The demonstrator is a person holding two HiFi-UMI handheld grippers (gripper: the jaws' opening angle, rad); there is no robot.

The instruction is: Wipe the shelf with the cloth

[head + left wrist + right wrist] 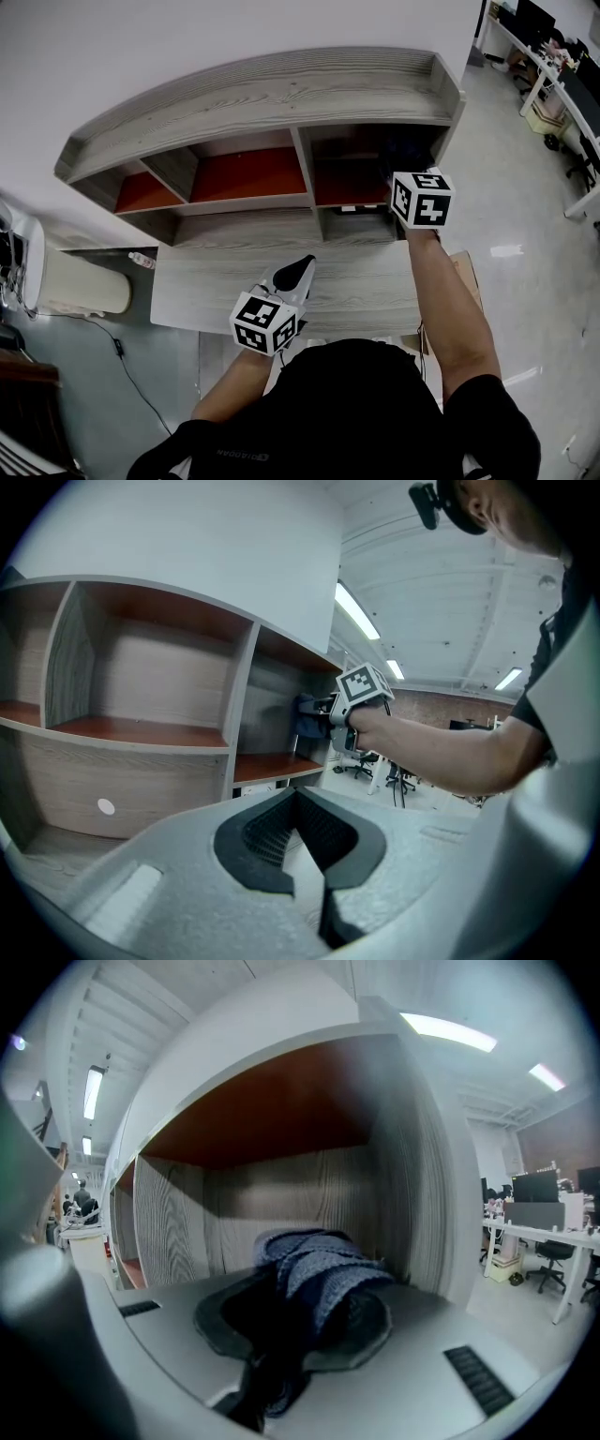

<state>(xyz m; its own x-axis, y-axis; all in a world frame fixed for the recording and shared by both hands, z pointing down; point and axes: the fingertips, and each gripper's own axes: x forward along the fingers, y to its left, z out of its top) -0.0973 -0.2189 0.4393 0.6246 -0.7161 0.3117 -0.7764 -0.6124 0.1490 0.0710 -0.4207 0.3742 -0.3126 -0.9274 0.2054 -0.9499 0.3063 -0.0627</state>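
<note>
Head view: a grey wood-grain shelf (281, 94) with red-orange compartment floors fills the upper half of the frame, above a matching desk (206, 281). The right gripper (412, 183), its marker cube uppermost, reaches into the right-hand compartment at centre right, where its jaws are lost in shadow. The left gripper (296, 270) hangs over the desk's near edge at lower centre, well apart from the shelf. A white appliance (80, 286) lies on the floor at the left edge.

Left gripper view: the left gripper's jaws meet at their tips with nothing between them. Beyond them, in the left half of the frame, open compartments show red-orange floors. At centre, the person's forearm (441, 752) stretches in from the right and holds the right gripper at the mouth of the right-hand compartment, with a dark blue cloth (307, 719) at its front end inside that compartment.

Right gripper view: the right gripper's jaws are clamped on the bunched blue knit cloth, which bulges out of the jaws at lower centre. Cloth and jaws sit inside the compartment, under its red-orange ceiling, facing the wood-grain back wall (281, 1204) near its right-hand corner. Whether the cloth touches any surface cannot be made out.
</note>
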